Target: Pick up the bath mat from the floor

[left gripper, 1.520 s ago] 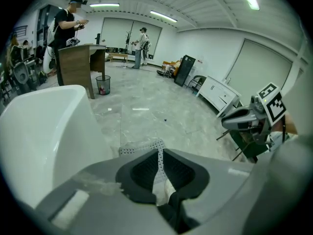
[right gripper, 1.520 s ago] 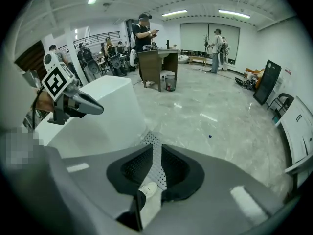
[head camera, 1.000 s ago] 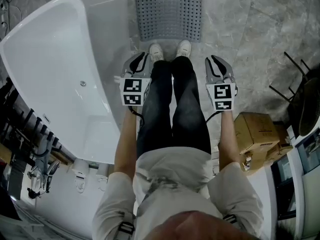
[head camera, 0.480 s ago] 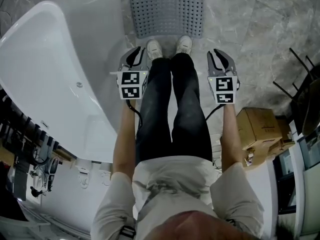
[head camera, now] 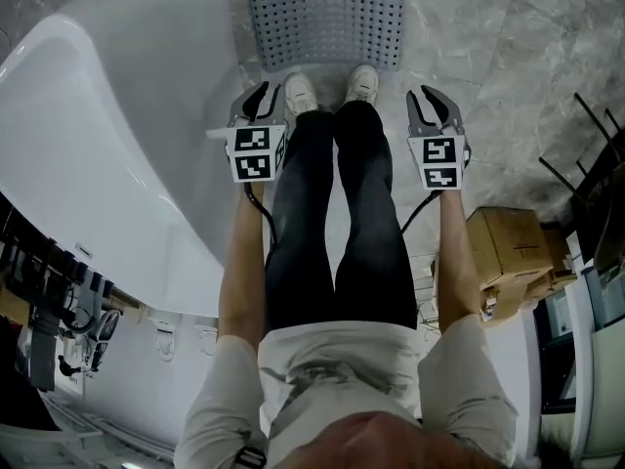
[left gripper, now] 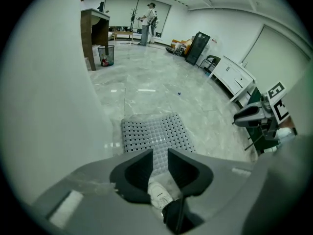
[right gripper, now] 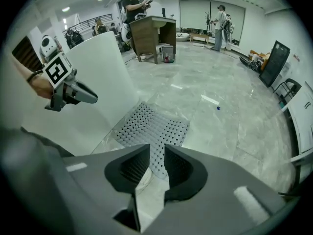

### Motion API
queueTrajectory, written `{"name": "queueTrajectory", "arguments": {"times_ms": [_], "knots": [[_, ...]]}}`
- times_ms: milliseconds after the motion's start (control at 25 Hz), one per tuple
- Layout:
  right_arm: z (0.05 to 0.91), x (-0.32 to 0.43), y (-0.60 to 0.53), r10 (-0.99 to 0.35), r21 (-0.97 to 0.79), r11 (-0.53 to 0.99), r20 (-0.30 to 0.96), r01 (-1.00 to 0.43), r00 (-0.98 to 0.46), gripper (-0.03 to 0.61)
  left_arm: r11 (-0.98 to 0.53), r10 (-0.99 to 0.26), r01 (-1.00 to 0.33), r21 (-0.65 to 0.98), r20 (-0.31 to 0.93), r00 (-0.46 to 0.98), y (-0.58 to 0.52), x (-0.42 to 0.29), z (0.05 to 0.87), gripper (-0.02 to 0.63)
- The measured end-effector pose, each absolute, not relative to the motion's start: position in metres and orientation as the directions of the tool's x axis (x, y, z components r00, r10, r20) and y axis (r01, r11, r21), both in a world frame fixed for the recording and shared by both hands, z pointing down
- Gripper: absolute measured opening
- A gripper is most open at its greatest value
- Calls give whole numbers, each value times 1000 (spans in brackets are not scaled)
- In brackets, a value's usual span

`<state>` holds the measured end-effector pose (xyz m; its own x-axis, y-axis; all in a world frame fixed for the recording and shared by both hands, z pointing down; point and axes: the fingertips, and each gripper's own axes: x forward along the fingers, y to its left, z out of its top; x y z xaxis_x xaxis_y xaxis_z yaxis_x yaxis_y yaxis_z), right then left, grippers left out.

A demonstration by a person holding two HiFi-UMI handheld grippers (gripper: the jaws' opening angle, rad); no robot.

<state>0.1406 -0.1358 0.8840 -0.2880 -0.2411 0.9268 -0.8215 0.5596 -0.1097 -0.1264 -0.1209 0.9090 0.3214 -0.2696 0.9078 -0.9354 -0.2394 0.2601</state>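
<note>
**Ahead of both grippers: bath mat (head camera: pixel 324 16) flat on the floor (head camera: pixel 488 57)**

It lies just beyond the jaws, untouched. The left gripper (left gripper: pixel 160 155) and right gripper (right gripper: pixel 156 153) flank the person's shoes (head camera: pixel 301 94), each with its jaws slightly apart, just opening, nothing clamped. The bathtub (head camera: pixel 117 145) sits outside the left gripper.

head cam: steep down | gripper cams: fwd along jaws, prob low | shared: bath mat (head camera: pixel 323 16)

Left claw (head camera: pixel 256 94), right claw (head camera: pixel 430 96), both pointing steeply down, arms straight, jaws just opening, empty
</note>
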Motion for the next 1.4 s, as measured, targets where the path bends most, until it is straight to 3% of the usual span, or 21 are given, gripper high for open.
{"name": "queueTrajectory", "arguments": {"times_ms": [640, 1400], "knots": [[988, 162, -136, -178, -135, 530, 948, -837, -266, 135, -204, -217, -940, 272, 924, 315, -114, -128, 1009, 135], [1108, 183, -112, -123, -128, 488, 969, -864, -213, 232, -221, -156, -947, 233, 950, 270, -91, -159, 1122, 207]]}}
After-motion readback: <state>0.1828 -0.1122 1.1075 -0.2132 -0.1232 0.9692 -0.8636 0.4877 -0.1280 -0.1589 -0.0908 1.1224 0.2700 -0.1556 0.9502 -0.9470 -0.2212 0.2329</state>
